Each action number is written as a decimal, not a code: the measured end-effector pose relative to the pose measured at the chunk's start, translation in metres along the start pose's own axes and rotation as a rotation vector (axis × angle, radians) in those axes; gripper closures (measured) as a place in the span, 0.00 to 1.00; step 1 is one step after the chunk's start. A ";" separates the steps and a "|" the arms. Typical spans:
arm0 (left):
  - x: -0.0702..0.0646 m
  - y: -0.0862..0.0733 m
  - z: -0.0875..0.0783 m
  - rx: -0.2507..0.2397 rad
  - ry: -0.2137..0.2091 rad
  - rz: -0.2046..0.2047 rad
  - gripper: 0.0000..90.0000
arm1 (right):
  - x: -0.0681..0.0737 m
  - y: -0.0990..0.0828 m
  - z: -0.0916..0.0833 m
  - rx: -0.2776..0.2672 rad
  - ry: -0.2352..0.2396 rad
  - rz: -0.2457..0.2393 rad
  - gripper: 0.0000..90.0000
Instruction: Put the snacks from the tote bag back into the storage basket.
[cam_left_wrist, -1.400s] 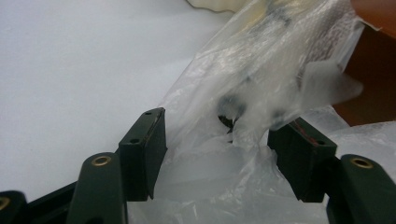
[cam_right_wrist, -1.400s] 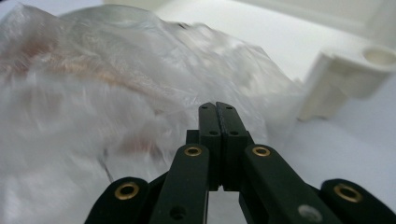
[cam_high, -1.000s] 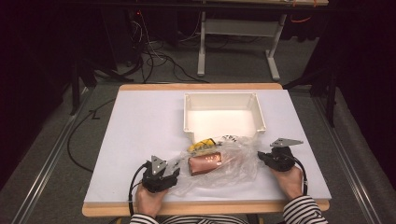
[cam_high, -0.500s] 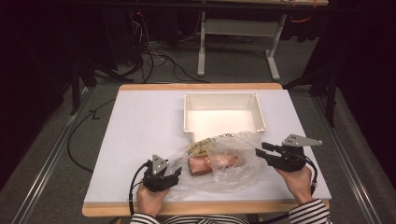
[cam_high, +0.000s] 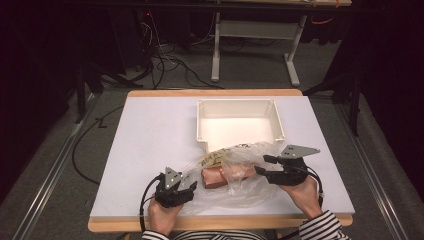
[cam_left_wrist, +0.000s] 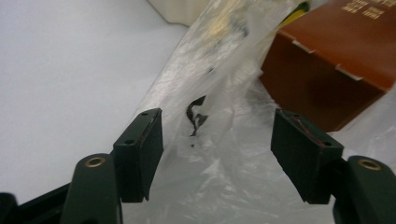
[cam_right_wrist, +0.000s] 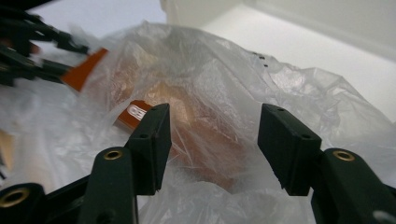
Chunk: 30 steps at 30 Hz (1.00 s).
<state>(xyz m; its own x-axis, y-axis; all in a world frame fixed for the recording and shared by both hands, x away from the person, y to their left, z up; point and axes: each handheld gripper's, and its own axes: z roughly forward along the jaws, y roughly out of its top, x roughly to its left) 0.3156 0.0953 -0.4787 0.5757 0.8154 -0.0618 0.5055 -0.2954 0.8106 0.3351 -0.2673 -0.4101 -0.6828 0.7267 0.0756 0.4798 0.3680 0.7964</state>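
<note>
L jaws: left gripper (cam_left_wrist: 217, 154) stands wide, just opened a bit further; clear film of the plastic bag (cam_high: 235, 172) lies betw. the pads, pads not pressing on it.
R jaws: right gripper (cam_right_wrist: 215, 144) wide apart, has just been opening; bag film bulges betw. the jaws, nothing clamped.
L grip pos: left gripper (cam_high: 186, 186) low at bag's near-left end, close to table's near edge.
R grip pos: right gripper (cam_high: 262, 165) at bag's right end, jaws pointing left into the film, lifted off the top.
Bag: crumpled, lies on table (cam_high: 150, 140) betw. both grippers, near edge, centre-right; far side touches the tray.
Bag contents: brown box (cam_high: 222, 176) inside, just beyond L jaws to their right; yellow-printed packet (cam_high: 212, 159) behind it.
Tray: white tray (cam_high: 239, 107) mid-table, just beyond bag.
</note>
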 end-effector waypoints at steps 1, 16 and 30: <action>-0.003 0.001 -0.001 -0.002 0.001 0.010 0.38 | -0.001 -0.001 0.004 0.012 -0.009 0.009 0.52; -0.005 -0.003 0.009 0.032 0.029 0.020 0.38 | -0.027 -0.020 0.008 0.043 -0.083 0.052 1.00; -0.004 -0.003 0.014 0.055 0.052 0.050 0.39 | -0.064 -0.039 0.024 0.097 -0.149 0.165 1.00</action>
<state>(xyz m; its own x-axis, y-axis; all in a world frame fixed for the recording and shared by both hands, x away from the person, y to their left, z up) 0.3206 0.0864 -0.4889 0.5676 0.8232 0.0093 0.5127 -0.3623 0.7784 0.3732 -0.3148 -0.4604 -0.5055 0.8564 0.1046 0.6337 0.2863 0.7186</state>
